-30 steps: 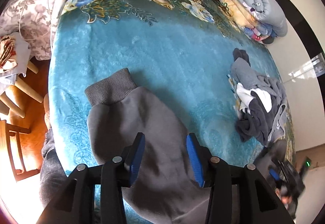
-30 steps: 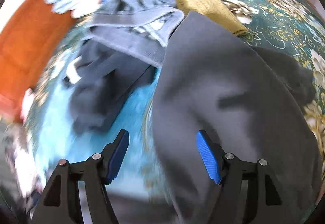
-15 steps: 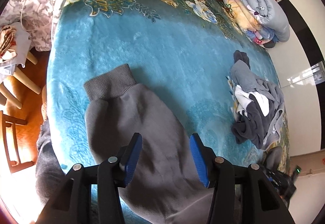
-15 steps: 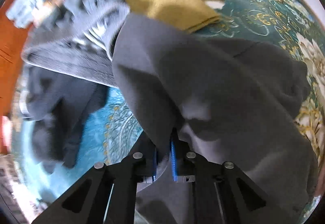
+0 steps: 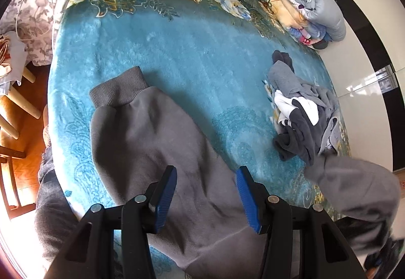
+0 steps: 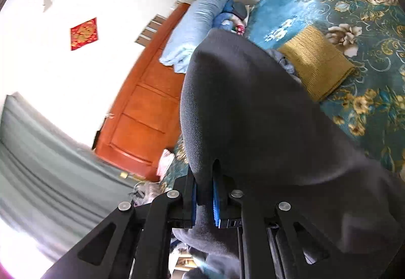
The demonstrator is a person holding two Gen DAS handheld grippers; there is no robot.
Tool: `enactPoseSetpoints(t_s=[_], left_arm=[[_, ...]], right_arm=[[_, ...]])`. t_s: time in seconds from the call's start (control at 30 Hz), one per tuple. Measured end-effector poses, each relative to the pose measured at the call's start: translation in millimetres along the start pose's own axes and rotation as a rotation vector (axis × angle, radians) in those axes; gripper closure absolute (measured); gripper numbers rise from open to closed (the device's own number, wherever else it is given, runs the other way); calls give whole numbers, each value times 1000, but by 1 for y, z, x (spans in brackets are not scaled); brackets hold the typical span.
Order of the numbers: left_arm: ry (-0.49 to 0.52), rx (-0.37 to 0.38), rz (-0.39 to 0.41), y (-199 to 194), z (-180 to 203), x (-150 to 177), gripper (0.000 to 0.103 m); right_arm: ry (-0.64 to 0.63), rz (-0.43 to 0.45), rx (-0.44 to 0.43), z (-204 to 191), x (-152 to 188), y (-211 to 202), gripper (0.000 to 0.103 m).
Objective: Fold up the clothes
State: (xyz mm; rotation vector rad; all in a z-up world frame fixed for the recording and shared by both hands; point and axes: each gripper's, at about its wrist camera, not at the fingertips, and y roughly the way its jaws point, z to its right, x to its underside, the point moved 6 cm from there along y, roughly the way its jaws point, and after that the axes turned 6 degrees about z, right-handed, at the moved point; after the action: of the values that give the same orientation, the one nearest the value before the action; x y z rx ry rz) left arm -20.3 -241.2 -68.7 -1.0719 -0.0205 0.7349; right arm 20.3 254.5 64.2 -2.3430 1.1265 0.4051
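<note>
Grey sweatpants spread on teal blanket, far part lifted.

Matt grey fleece garment on plush blanket

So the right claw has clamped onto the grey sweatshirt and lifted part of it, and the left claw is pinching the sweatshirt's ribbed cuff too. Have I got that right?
Not quite. The left claw grips nothing: in the left wrist view its blue pads stand apart above the grey sweatshirt, and the ribbed cuff lies flat on the bed well ahead of them. The right claw is indeed clamped on the lifted cloth.
</note>
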Motion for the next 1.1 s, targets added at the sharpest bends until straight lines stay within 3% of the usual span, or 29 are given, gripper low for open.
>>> enactPoseSetpoints(t_s=[0.07,0.23,0.33,0.5,0.57,0.6,0.67,0.77,0.87,0.97,1.1], left_arm=[[7,8,-16,4,4,4,48],[87,8,-79,17,21,24,48],[109,-2,-102,22,25,32,48],[103,-15,-111,26,24,34,48],[97,-18,-111,27,23,34,48],[92,-17,-111,27,23,34,48],[84,-14,-114,29,23,35,48],[97,-13,-117,27,25,36,48],[110,-18,-105,21,24,34,48],[82,-26,-80,14,17,26,48],[41,-31,-58,9,7,18,47]], right_arm=[[28,-28,96,31,17,-15,93],[190,-153,453,147,81,-39,93],[273,-142,556,187,97,-56,92],[158,-138,605,171,76,-69,81],[40,-116,639,145,63,-79,61],[-45,-100,658,130,54,-80,55],[-215,-90,655,91,40,-53,46],[-385,-158,564,57,27,5,30],[-546,-258,559,37,34,85,30],[-700,-360,641,50,29,162,30],[-654,-503,670,86,43,207,30]])
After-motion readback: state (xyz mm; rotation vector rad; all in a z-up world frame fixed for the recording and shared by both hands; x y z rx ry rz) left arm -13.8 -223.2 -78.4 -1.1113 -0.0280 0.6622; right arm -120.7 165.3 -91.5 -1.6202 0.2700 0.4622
